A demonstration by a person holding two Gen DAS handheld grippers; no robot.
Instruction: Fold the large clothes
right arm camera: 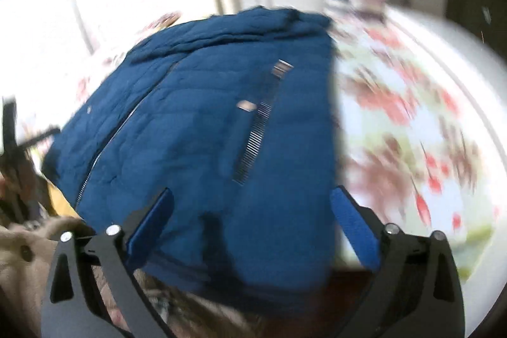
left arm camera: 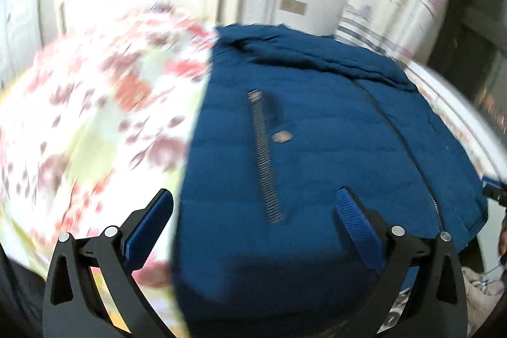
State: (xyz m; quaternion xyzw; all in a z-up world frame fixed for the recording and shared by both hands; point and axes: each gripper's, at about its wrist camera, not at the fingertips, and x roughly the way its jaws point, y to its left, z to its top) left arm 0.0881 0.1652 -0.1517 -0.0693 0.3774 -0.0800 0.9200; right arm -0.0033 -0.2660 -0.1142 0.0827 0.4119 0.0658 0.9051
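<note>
Blue quilted jacket (left arm camera: 317, 148) lies folded on the floral bedspread (left arm camera: 95, 116), under both my tools; left gripper (left arm camera: 253, 230) spread wide, empty; right gripper (right arm camera: 250, 227) likewise, pinching nothing; risk: slippery padding springs open, or I snag the pocket zip (left arm camera: 266, 160).

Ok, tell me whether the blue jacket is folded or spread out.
Folded. The blue jacket lies as a compact rectangle on the floral bedspread, with straight side edges and no sleeves sticking out.
</note>
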